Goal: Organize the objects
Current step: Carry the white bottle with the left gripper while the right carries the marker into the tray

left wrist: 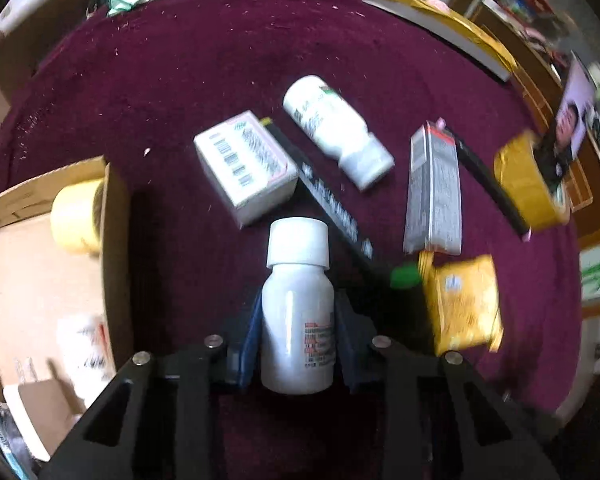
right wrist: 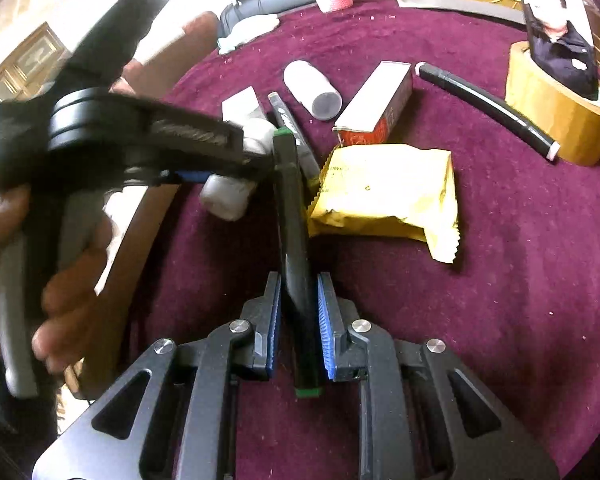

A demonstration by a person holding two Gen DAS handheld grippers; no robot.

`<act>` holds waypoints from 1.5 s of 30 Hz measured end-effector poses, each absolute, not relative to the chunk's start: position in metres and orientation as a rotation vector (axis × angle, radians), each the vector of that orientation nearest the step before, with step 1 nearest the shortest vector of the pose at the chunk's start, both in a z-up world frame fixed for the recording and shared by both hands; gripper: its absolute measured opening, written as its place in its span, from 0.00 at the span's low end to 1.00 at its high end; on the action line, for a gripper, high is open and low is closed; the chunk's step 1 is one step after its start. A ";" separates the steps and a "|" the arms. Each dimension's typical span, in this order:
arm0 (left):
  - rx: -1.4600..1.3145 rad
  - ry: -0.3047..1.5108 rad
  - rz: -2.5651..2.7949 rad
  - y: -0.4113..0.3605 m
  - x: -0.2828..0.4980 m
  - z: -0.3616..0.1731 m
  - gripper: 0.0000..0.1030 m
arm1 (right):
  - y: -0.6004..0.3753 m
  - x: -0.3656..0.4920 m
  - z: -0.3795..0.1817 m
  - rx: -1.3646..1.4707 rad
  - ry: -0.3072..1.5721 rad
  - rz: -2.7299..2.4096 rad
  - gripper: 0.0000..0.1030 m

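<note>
The left hand-held gripper [left wrist: 298,344] is clamped on a small white bottle [left wrist: 298,312], its blue pads pressing the body below the cap so the bottle points forward along the fingers. It is held above the maroon surface [left wrist: 180,80], close to the open cardboard box [left wrist: 112,208] at the surface's left edge. That box already holds a yellow tape roll [left wrist: 78,216] and some white items, so it looks like the collecting place and the bottle's likely destination.

The right hand-held gripper [right wrist: 299,320] is closed around a dark marker with green ends [right wrist: 296,240], gripped near its rear end so most of its length sticks out ahead.

Left on the surface toward the middle are a white carton [left wrist: 244,164], a larger white bottle [left wrist: 336,132] on its side, a grey carton [left wrist: 434,192] and a yellow snack packet [left wrist: 464,304]; a brown tape roll [left wrist: 528,184] sits at the right edge.

Motion blur smears labels and the box contents, so the white things inside cannot be identified. Whether the marker's tip touches anything is unclear.
</note>
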State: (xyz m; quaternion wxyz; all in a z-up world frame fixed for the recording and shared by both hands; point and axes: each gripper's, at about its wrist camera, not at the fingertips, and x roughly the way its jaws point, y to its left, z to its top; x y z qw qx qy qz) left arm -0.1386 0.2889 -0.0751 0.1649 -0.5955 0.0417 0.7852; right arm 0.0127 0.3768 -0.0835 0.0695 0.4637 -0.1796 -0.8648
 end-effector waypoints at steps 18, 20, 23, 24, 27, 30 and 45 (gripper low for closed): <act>-1.591 -0.208 2.172 0.235 -0.044 -0.040 0.32 | 0.372 0.065 -0.067 1.319 -0.580 -2.615 0.15; -1.534 -0.162 2.241 0.230 -0.035 -0.021 0.32 | 0.369 0.069 -0.062 1.294 -0.584 -2.617 0.15; -1.479 -0.154 2.268 0.216 -0.020 -0.001 0.33 | 0.361 0.076 -0.055 1.273 -0.591 -2.605 0.15; -1.475 -0.156 2.275 0.209 -0.016 0.002 0.32 | 0.355 0.076 -0.051 1.267 -0.565 -2.620 0.15; -1.463 -0.179 2.305 0.184 0.001 0.009 0.32 | 0.340 0.083 -0.044 1.246 -0.536 -2.619 0.15; -1.486 -0.239 2.315 0.151 0.013 0.008 0.33 | 0.322 0.087 -0.037 1.219 -0.500 -2.606 0.15; -1.606 -0.336 2.392 0.073 -0.006 -0.032 0.32 | 0.242 0.061 -0.035 1.230 -0.331 -2.495 0.15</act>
